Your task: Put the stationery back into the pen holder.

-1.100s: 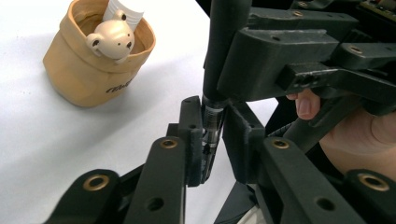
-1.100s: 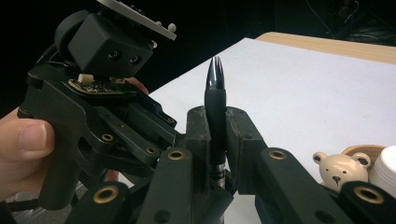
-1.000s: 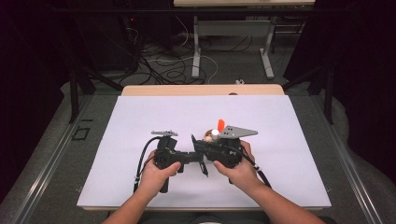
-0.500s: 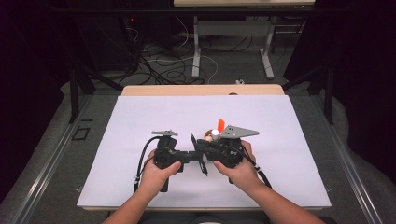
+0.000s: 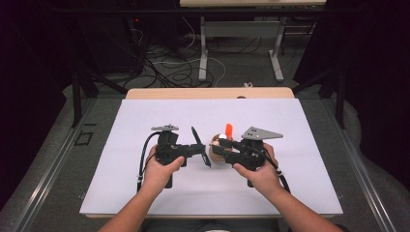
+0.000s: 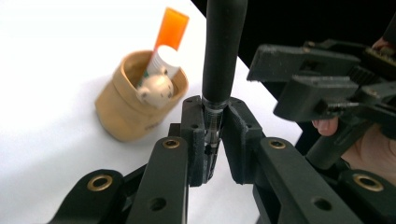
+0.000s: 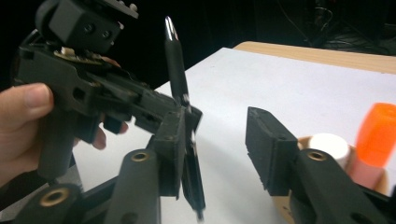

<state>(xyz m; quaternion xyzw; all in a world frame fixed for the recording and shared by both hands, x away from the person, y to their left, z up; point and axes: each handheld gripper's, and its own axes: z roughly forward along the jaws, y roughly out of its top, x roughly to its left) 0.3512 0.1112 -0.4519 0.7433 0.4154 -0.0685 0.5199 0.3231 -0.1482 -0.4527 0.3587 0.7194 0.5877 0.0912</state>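
Note:
A black pen (image 5: 199,146) stands crosswise in my left gripper (image 5: 198,151), whose jaws are shut on its narrow metal section (image 6: 212,135); its barrel (image 6: 223,51) rises above them. My right gripper (image 5: 223,147) faces it from the right. Its jaws have just been opening and now stand apart (image 7: 219,144), with the pen (image 7: 175,65) against the left jaw only and nothing pressed between them. Just behind the right gripper's tips sits a small tan cup (image 6: 122,112). It holds an orange-capped tube (image 6: 170,30) and a little bear figure (image 6: 154,88).
Both hands work over a white sheet (image 5: 145,193) on a wooden table (image 5: 208,93). The tan cup (image 5: 216,152) stands close between the two grippers. Cables and desk legs lie on the floor beyond the far edge.
My right gripper has opened off the pen and drawn a little to the right. The left gripper keeps the pen and has stayed in place.

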